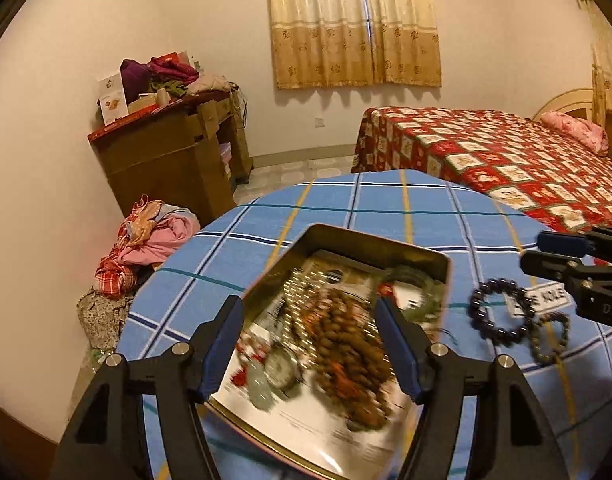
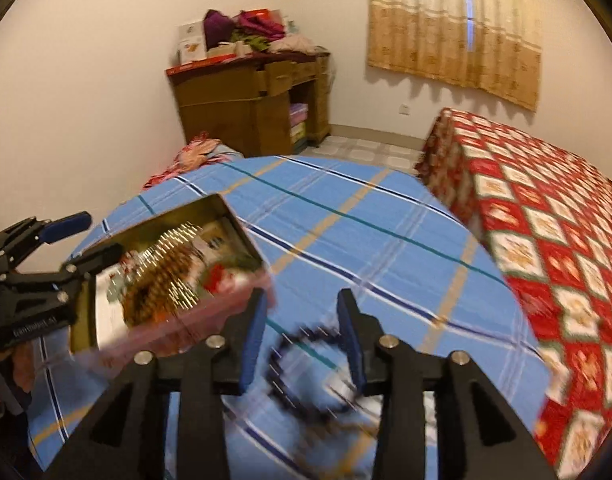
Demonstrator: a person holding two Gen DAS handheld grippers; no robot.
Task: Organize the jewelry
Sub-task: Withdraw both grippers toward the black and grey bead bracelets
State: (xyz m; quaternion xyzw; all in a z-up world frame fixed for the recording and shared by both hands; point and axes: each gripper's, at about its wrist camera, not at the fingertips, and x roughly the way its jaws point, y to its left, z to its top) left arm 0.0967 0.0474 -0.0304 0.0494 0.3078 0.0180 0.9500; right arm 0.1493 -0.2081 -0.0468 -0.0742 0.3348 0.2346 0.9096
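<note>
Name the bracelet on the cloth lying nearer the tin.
The dark-bead bracelet: larger, and left of the smaller olive bracelet, toward the tin.

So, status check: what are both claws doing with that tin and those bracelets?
Left claw open over the tin of beads. Right claw open above the dark bead bracelet, holding nothing. Second bracelet beside it on the blue cloth. Nothing in the way.

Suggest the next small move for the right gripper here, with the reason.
Probably lower the right gripper and close it on the dark beaded bracelet. Its jaws stand open with nothing gripped, the bracelet lies on the blue plaid cloth just below them, outside the open tin that already holds other beads, so it looks like the next piece to move. The right view is blurred, so alignment is uncertain.
</note>
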